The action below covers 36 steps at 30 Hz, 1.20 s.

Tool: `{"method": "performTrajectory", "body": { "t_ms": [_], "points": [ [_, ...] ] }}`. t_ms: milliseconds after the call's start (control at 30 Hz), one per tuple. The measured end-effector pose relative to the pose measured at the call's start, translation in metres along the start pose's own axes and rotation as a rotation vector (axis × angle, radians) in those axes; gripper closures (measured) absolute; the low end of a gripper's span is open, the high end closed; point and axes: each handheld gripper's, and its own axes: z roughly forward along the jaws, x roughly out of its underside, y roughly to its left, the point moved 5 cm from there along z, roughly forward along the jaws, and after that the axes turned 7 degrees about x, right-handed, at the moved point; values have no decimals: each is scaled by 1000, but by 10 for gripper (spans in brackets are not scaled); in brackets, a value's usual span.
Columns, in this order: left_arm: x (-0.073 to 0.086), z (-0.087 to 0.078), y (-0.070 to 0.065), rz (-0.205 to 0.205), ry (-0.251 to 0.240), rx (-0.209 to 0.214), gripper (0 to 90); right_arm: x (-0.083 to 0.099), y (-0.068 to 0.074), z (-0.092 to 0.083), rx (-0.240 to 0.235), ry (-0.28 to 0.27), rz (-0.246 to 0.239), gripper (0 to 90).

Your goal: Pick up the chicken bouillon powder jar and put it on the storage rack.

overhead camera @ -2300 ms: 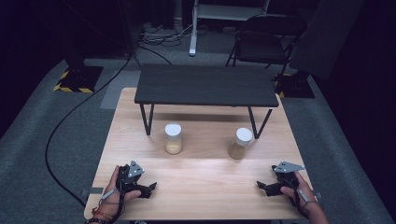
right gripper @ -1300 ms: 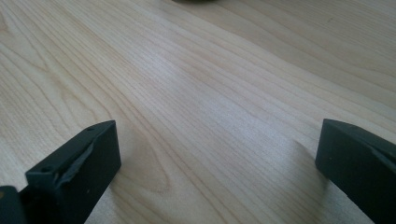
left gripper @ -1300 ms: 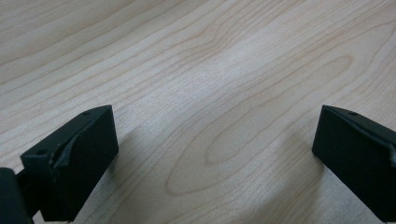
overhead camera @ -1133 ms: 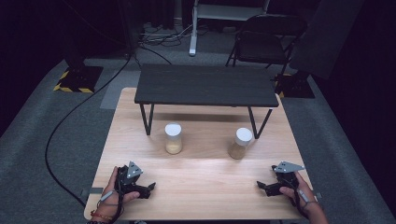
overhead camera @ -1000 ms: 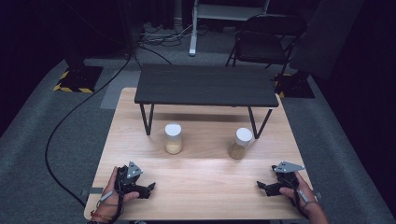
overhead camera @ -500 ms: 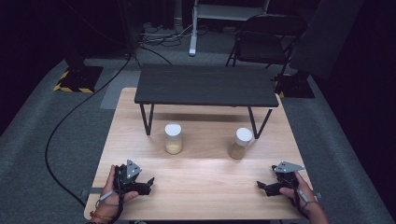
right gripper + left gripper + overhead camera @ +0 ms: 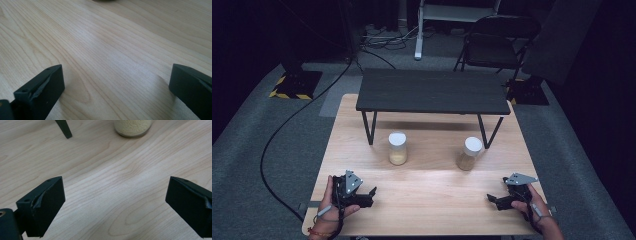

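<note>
Both black hand-held grippers, left gripper [image 7: 371, 192] and right gripper [image 7: 490, 199], rested with jaws spread wide, grasping nothing. Two white-lidded glass jars of pale grains, left jar [image 7: 397, 148] and right jar [image 7: 470, 153], stood just before the low black shelf [image 7: 433, 91], well apart from both grippers.

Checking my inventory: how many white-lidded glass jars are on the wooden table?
2. The left white-lidded glass jar stands near the black shelf's left leg; the right white-lidded glass jar stands by its right leg. None seems hidden.

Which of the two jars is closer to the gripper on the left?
The left jar, the one beside the small black table's left leg. The other jar stands farther right, nearer the right gripper.
</note>
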Motion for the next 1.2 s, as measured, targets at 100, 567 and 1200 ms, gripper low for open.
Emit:
{"method": "performTrajectory", "body": {
  "t_ms": [100, 567, 1200],
  "points": [
    [1, -2, -1, 10, -18, -6, 26, 0, 0, 0, 0, 0, 0, 0],
    [2, -8, -8, 27, -75, -31, 26, 0, 0, 0, 0, 0, 0, 0],
    [-13, 0, -9, 43, -98, -25, 26, 0, 0, 0, -1, 0, -2, 0]
  ]
}}
